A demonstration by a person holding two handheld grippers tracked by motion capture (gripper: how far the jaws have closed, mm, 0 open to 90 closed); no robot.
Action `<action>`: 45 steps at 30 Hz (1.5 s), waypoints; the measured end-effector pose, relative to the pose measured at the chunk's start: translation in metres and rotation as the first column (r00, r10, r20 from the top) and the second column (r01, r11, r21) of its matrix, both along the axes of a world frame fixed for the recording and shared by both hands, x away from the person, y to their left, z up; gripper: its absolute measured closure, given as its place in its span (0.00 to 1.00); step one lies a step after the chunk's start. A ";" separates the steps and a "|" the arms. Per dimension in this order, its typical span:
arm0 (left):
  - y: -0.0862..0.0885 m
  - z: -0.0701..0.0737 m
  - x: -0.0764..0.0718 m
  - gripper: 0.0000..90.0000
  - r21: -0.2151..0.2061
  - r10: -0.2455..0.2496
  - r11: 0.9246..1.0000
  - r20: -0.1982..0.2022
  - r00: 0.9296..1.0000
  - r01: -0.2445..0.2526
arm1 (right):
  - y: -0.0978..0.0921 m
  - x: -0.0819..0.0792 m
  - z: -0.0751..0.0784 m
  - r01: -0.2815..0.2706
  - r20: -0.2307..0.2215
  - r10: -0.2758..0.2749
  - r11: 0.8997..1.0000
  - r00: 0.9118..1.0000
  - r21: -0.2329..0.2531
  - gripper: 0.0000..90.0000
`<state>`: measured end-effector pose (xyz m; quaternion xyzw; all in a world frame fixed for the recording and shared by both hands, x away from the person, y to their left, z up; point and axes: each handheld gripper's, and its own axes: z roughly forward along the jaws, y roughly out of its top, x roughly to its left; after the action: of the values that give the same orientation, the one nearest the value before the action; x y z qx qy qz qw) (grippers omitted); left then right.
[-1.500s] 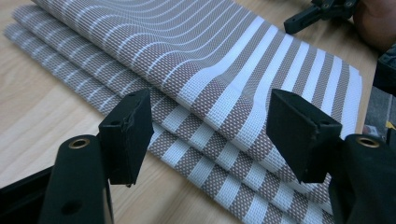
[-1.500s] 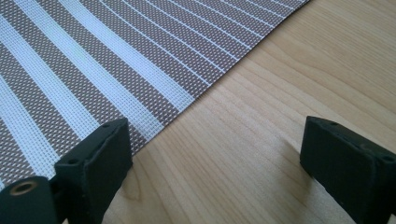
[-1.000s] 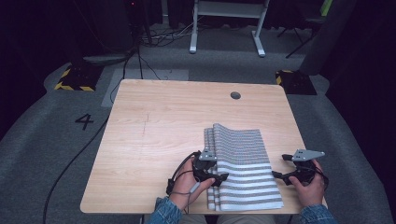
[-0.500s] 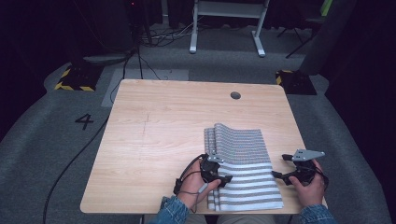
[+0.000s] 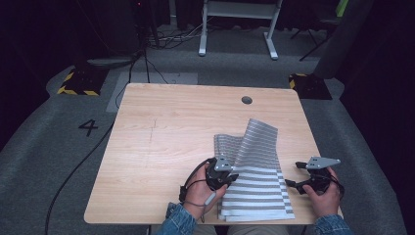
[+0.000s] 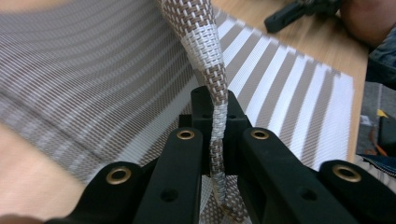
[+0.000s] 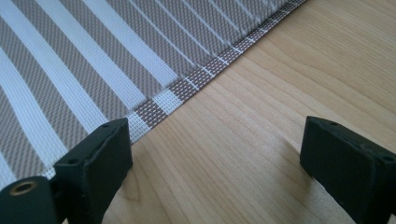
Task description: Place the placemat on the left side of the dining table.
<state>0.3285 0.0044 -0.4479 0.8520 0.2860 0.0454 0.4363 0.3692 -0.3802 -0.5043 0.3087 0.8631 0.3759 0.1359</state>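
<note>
A brown-and-white striped woven mat lies at the near right of the wooden table, its left part lifted and folding over to the right. My left gripper is shut on the mat's raised edge, which runs up between the jaws. Open, my right gripper rests on the table just right of the mat's right edge, with bare wood between its jaws.
A round cable hole sits near the table's far edge. The table's left half is bare wood. A cable trails over the grey floor at left, and a white frame stands beyond the table.
My left gripper has moved right and up with the mat's left edge, raising a taller fold over the mat. The right gripper has stayed in place.
</note>
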 end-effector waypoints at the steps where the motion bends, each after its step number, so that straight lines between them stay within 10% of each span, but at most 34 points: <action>1: 0.003 0.004 -0.001 0.98 0.003 -0.004 1.000 0.014 1.000 0.004 | 0.000 0.000 0.000 0.000 0.000 0.000 1.000 1.000 0.000 0.10; 26: 0.099 0.083 -0.030 0.98 -0.035 0.042 0.999 0.153 0.987 -0.037 | 0.000 0.000 0.000 0.005 -0.001 -0.005 1.000 1.000 -0.001 0.10; 45: 0.159 0.077 -0.020 0.98 -0.058 0.137 0.990 0.122 0.983 -0.131 | 0.000 0.000 0.000 0.006 -0.003 -0.006 1.000 1.000 0.000 0.10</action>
<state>0.3083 0.1635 -0.3713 0.8152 0.3156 0.1212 0.4703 0.3690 -0.3800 -0.5041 0.3118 0.8623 0.3752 0.1355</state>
